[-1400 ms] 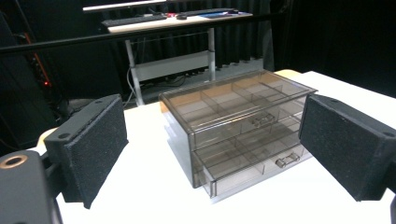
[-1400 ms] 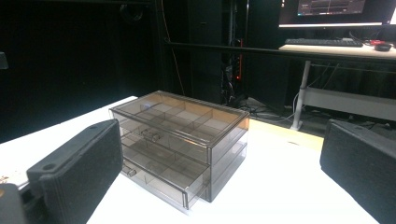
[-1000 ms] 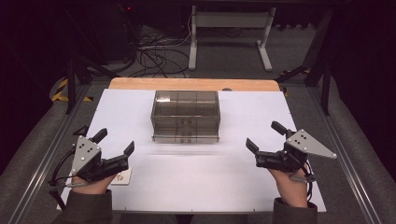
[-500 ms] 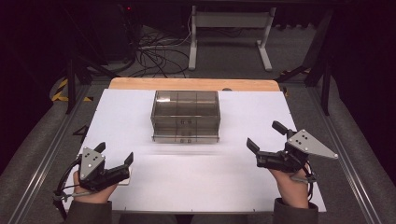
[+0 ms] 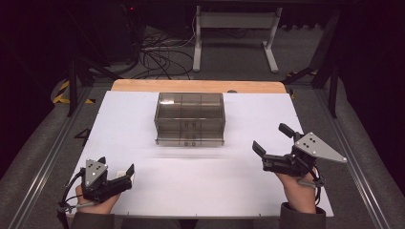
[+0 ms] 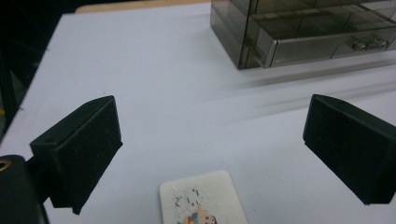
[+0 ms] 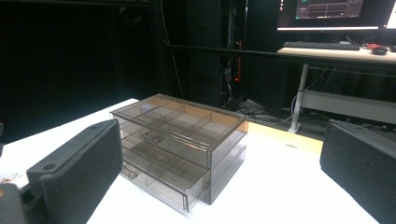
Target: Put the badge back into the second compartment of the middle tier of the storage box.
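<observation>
Nothing is being handled yet: both claws, left (image 5: 116,174) and right (image 5: 273,145), are hovering wide and empty near the organiser (image 5: 190,119), a card (image 6: 203,198) beneath the left.

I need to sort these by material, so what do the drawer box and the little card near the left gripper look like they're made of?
Drawer box: smoky translucent plastic, probably acrylic; glossy, with dividers visible through the walls. Card: looks like matte white paper or thin card with rounded corners and a colour cartoon print; the exact stock can't be judged.

The room is dark. Behind the white table (image 5: 143,119) a grey floor (image 5: 229,71) carries tangled cables (image 5: 162,59) and a white desk frame (image 5: 236,28); a monitor (image 7: 331,11), probably switched on, glows.
</observation>
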`<state>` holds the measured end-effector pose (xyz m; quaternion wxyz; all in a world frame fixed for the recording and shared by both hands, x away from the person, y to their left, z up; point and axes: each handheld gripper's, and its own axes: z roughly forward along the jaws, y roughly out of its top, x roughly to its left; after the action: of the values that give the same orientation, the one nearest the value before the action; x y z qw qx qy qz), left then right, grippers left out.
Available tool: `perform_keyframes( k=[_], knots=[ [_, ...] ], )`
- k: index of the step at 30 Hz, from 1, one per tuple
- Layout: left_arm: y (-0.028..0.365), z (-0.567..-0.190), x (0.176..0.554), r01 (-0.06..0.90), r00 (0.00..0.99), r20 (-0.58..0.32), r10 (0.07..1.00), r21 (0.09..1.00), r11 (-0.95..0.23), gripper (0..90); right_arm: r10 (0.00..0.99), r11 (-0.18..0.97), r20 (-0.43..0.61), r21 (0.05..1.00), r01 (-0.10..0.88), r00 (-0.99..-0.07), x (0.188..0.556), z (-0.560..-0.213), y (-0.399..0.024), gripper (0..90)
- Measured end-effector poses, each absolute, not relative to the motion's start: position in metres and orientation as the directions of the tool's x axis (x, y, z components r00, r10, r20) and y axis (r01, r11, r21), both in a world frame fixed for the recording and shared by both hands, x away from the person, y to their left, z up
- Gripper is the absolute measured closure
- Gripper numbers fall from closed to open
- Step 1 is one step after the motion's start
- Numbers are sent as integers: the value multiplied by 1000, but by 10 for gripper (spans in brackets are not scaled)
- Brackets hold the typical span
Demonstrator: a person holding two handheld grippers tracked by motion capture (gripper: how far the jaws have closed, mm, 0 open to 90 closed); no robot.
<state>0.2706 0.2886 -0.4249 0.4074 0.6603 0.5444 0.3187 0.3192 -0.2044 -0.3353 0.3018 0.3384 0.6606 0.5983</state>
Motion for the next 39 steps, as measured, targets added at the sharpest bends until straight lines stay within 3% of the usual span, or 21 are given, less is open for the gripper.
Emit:
perform_keyframes(
  k=[39],
  knots=[
    [283, -465, 281, 726, 106, -2, 994, 684, -76, 39, 803, 70, -4, 994, 88, -596, 318, -333, -199, 1]
  ],
)
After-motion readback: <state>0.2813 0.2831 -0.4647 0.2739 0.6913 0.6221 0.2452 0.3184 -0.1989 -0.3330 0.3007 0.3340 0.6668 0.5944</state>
